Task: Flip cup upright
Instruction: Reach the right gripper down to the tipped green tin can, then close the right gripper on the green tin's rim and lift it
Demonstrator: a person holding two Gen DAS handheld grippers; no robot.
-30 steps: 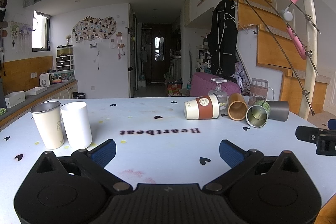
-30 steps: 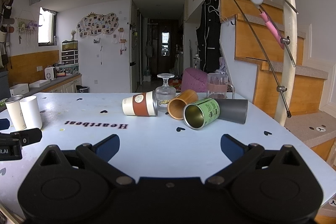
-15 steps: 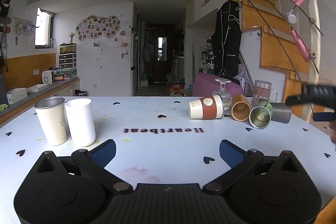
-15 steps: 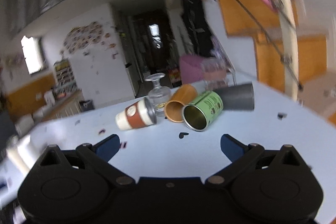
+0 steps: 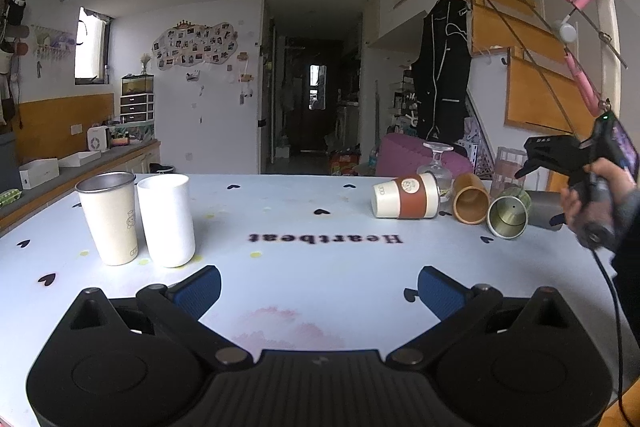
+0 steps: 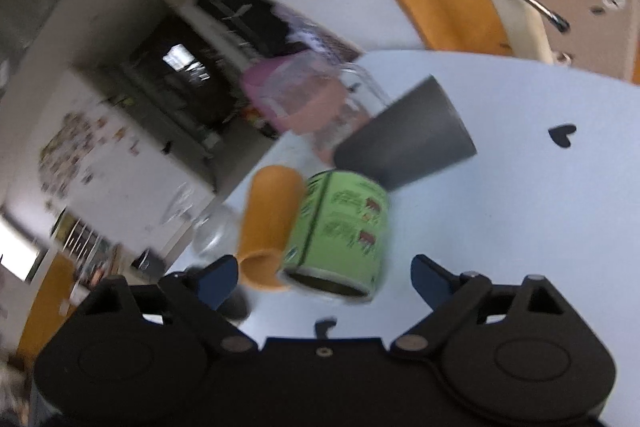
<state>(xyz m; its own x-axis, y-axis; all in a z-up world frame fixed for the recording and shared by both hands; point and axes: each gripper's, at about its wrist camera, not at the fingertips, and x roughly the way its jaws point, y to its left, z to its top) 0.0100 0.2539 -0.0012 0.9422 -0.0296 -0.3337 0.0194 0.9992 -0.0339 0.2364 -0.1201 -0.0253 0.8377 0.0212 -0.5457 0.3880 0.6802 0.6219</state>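
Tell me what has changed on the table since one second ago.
The right gripper rose from table level, swung over the fallen cups and tilted down toward the green cup, open, gripping nothing. The left gripper stayed open; no cup moved.

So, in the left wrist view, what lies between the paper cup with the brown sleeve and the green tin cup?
The orange cup lies on its side between the paper cup and the green tin cup.

A brushed-metal rim tops the cream cup (image 5: pixel 110 217), the white tumbler (image 5: pixel 166 219) looks matt plastic, the green tin (image 6: pixel 338 235) printed metal, and the surface (image 5: pixel 320 259) smooth and faintly glossy.
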